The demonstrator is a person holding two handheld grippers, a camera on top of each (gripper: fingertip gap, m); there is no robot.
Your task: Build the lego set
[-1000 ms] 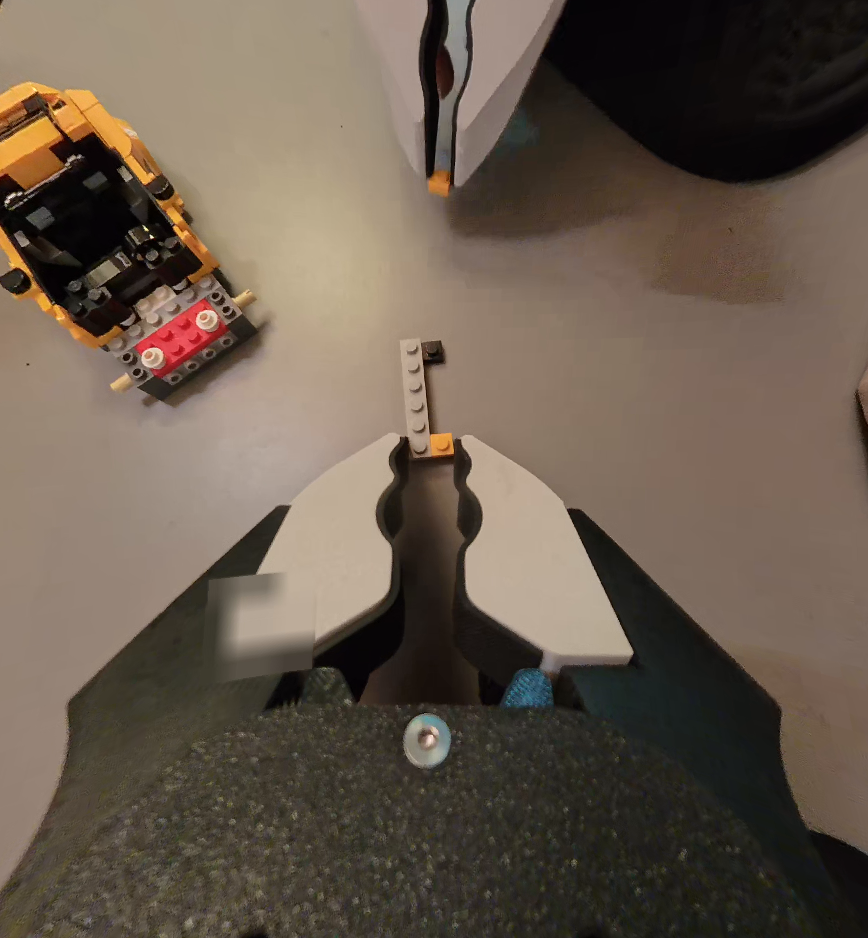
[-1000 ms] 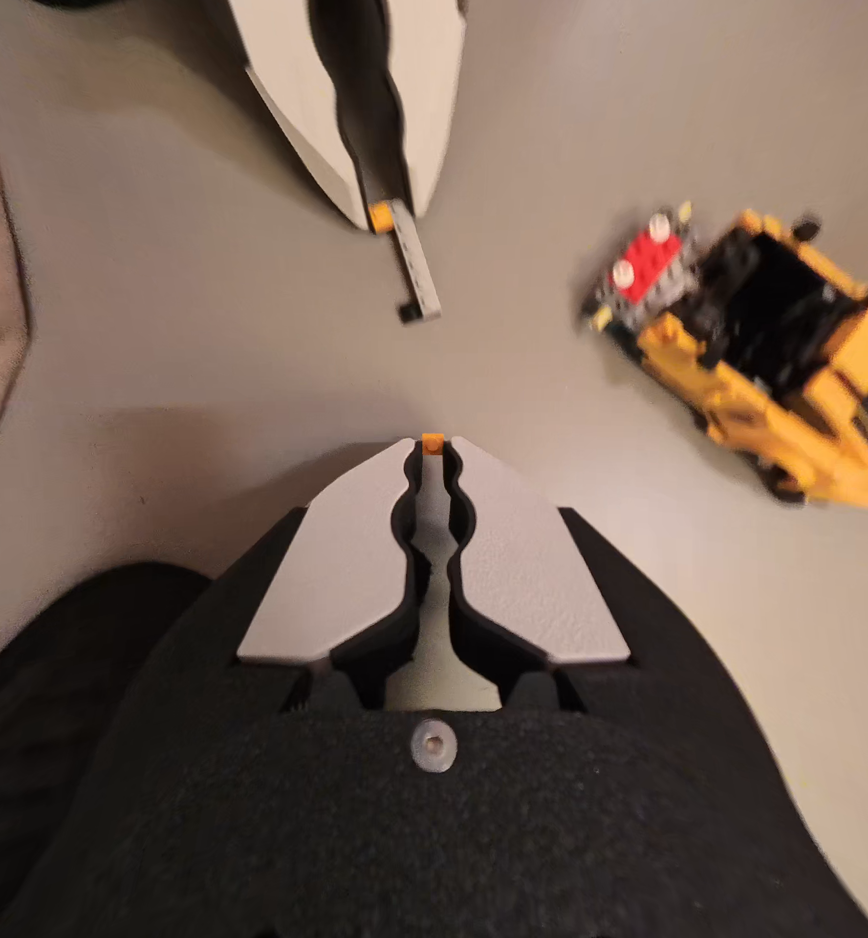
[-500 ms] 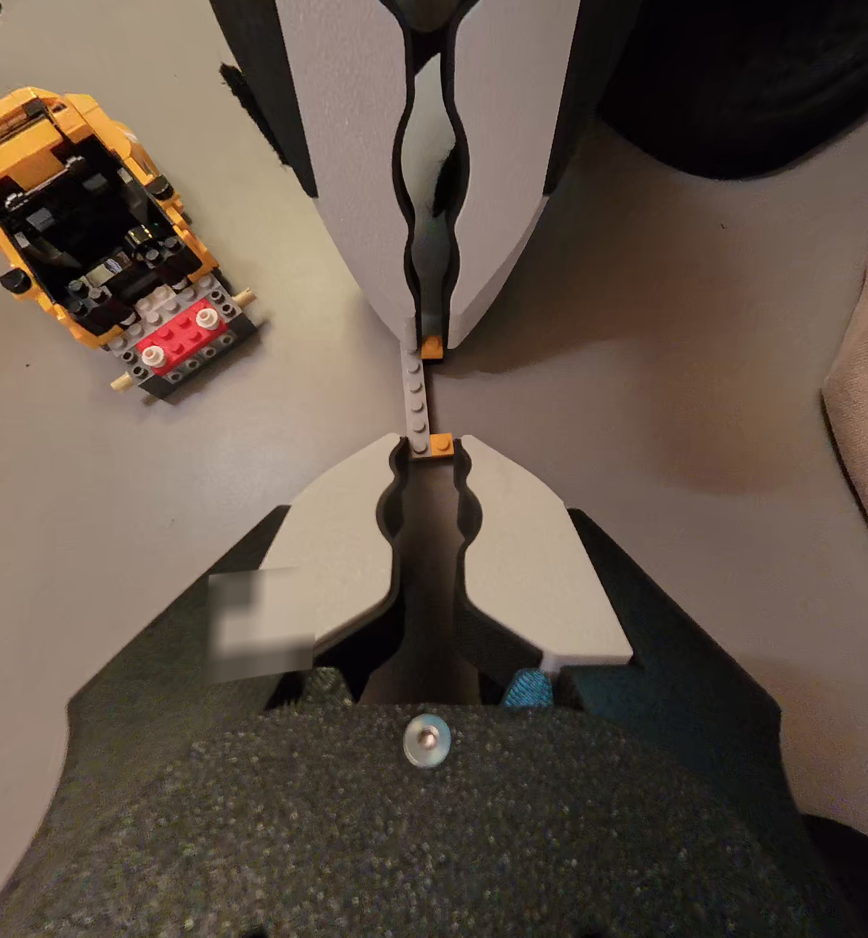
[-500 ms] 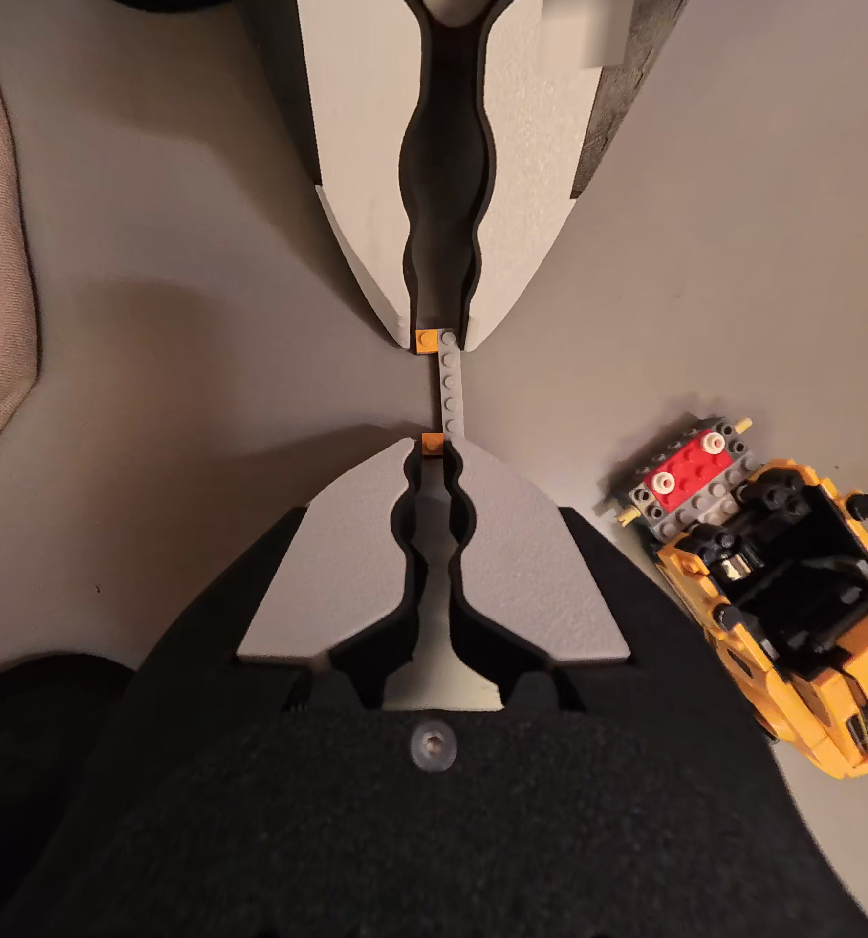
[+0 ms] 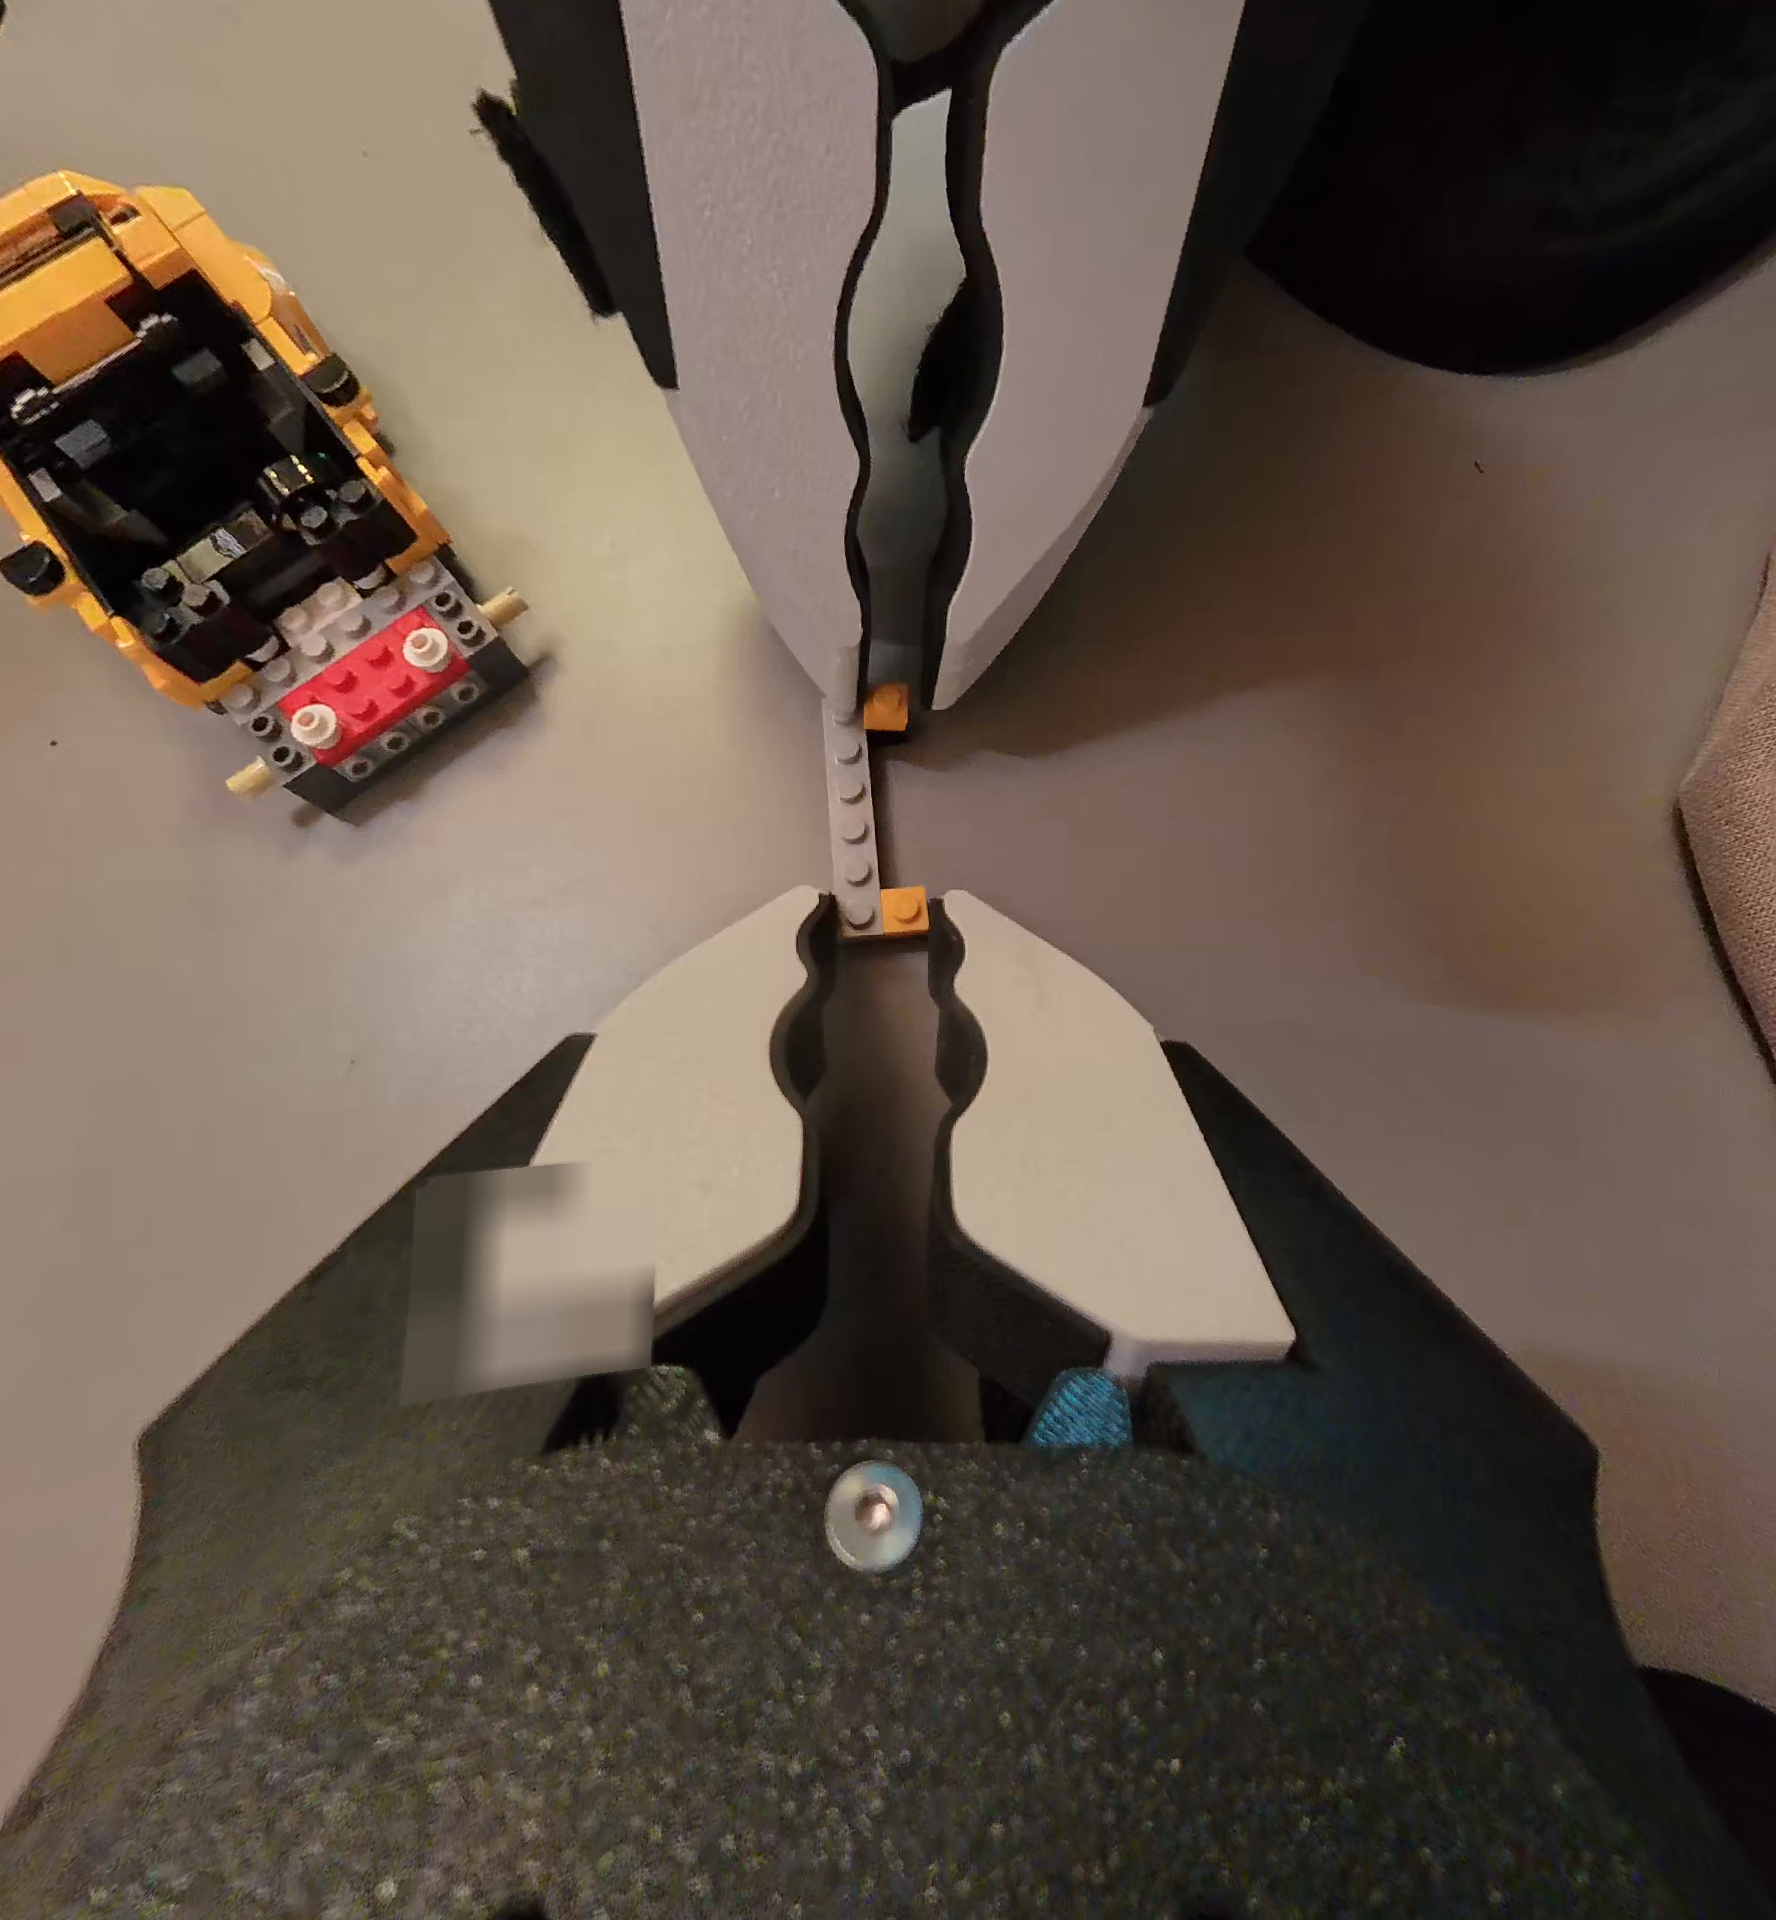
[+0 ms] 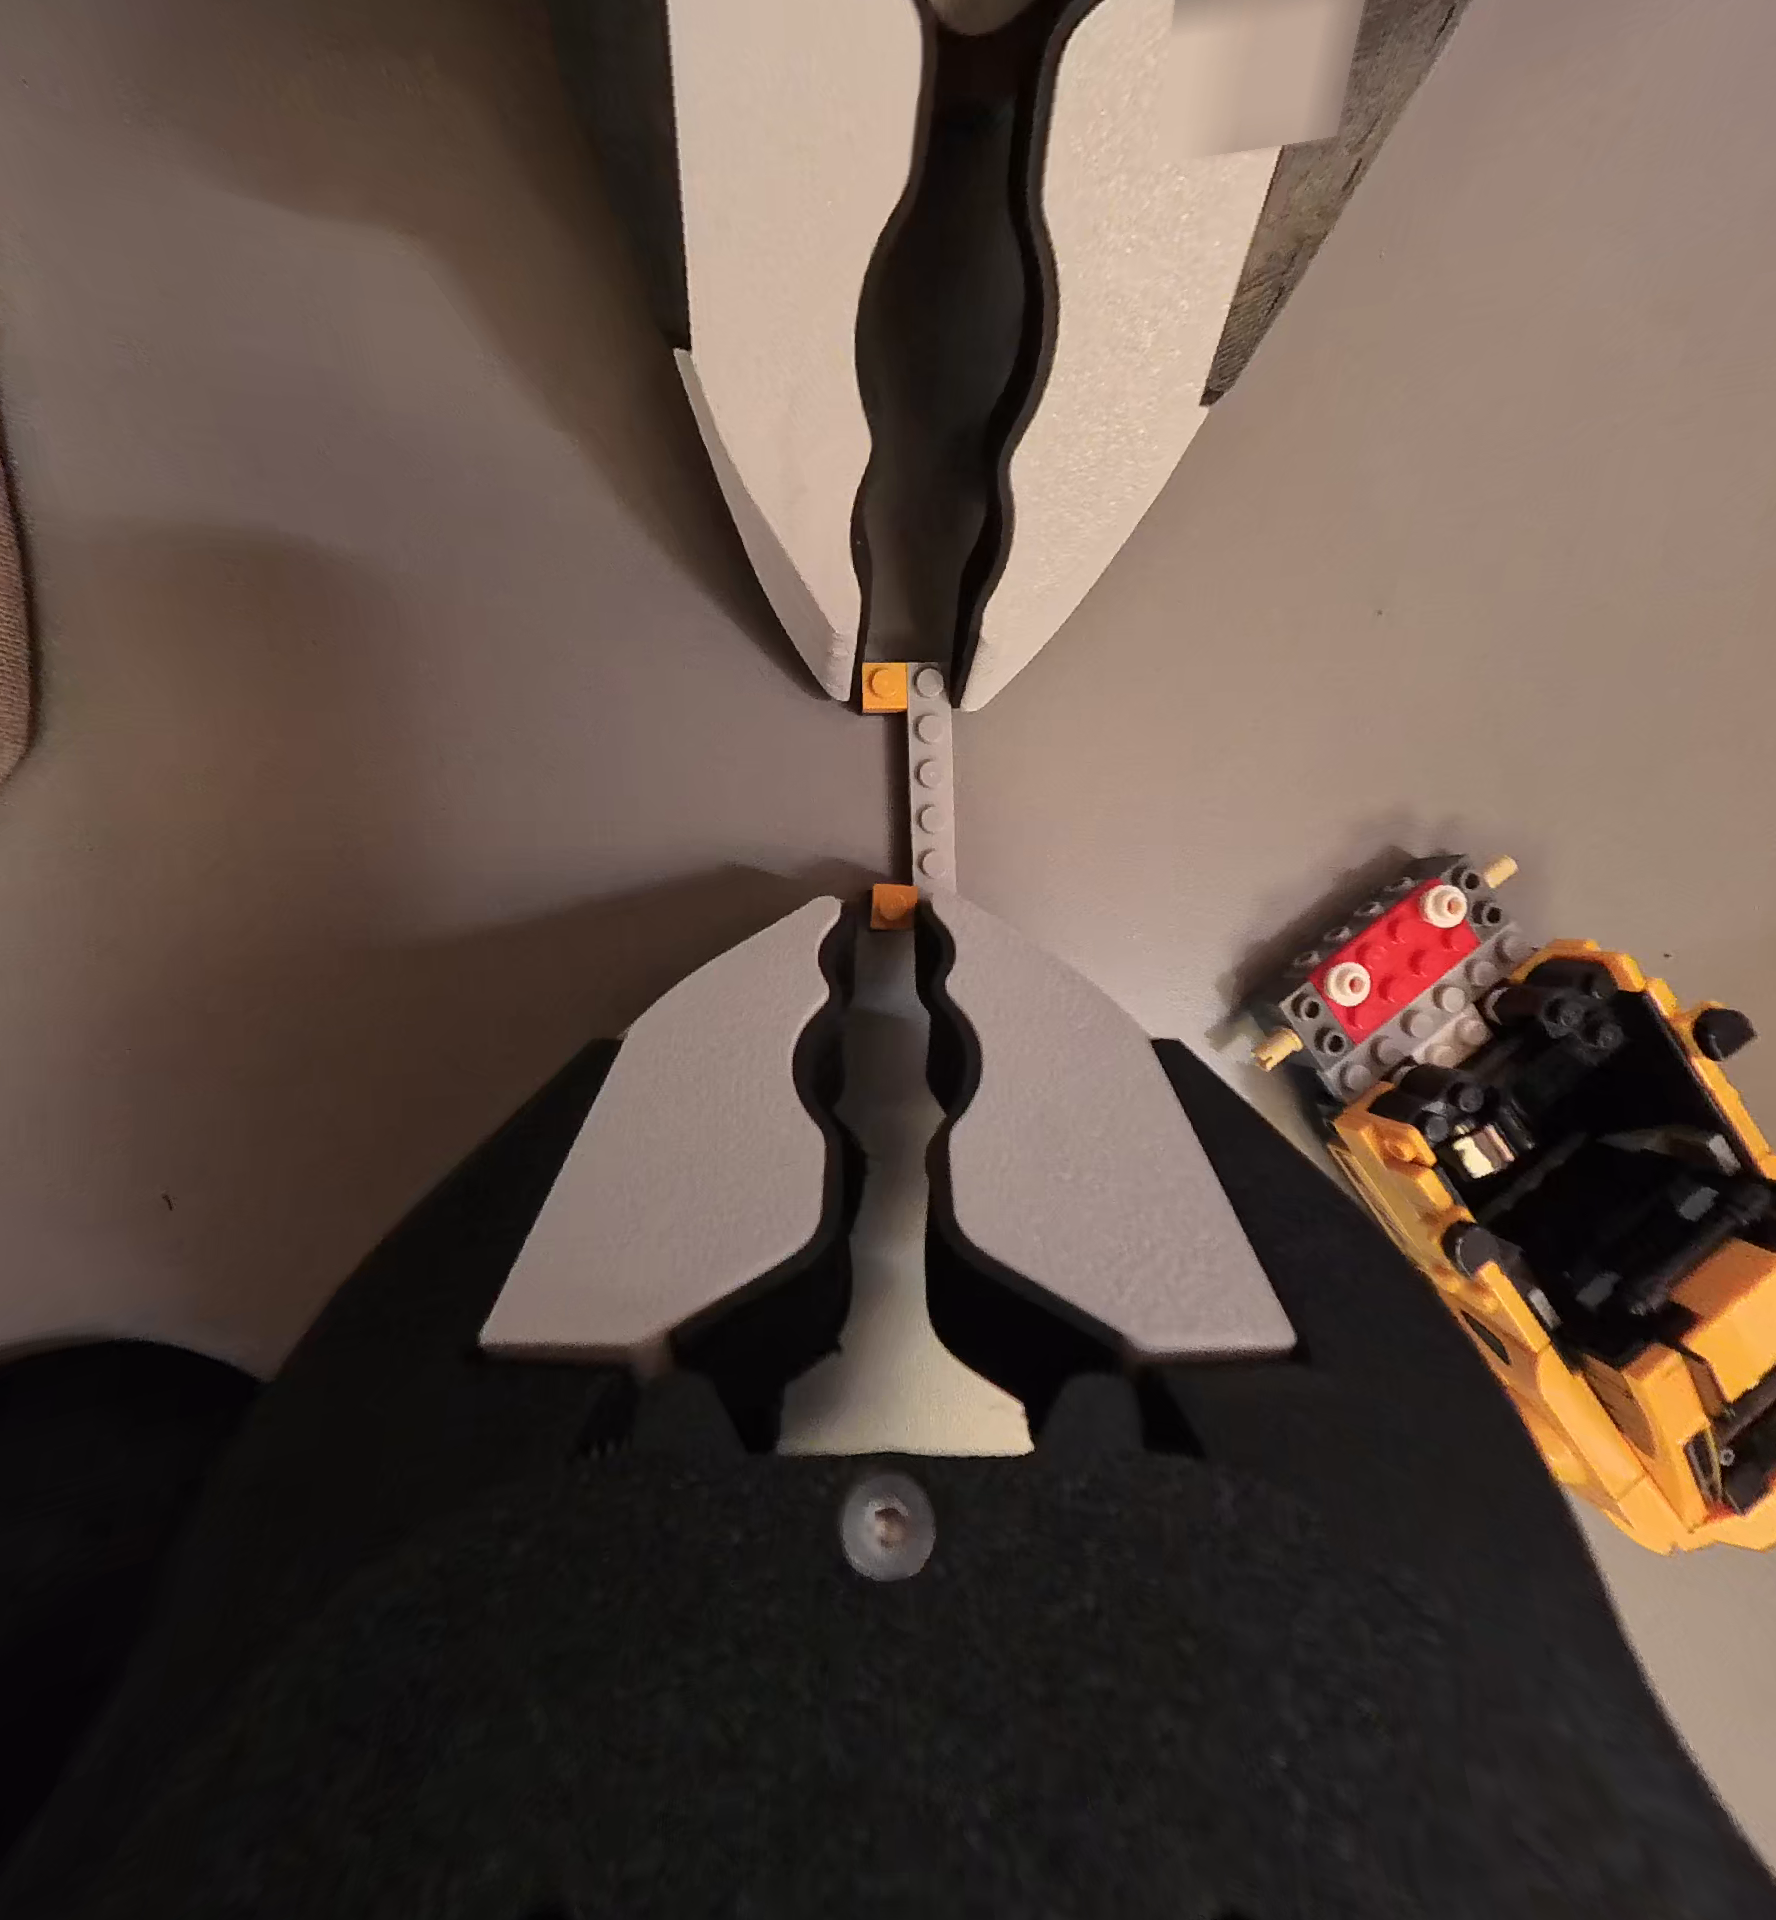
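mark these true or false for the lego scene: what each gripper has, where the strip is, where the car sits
1. The left gripper grips the near end of the grey strip. True.
2. The right gripper is wide open and holds nothing. False: it is shut on a small orange piece.
3. The grey strip lies flat on the table. False: it is held between the two grippers.
4. The yellow car sits on the table, apart from both grippers. True.
5. The car's red brick is blue. False: it is red.
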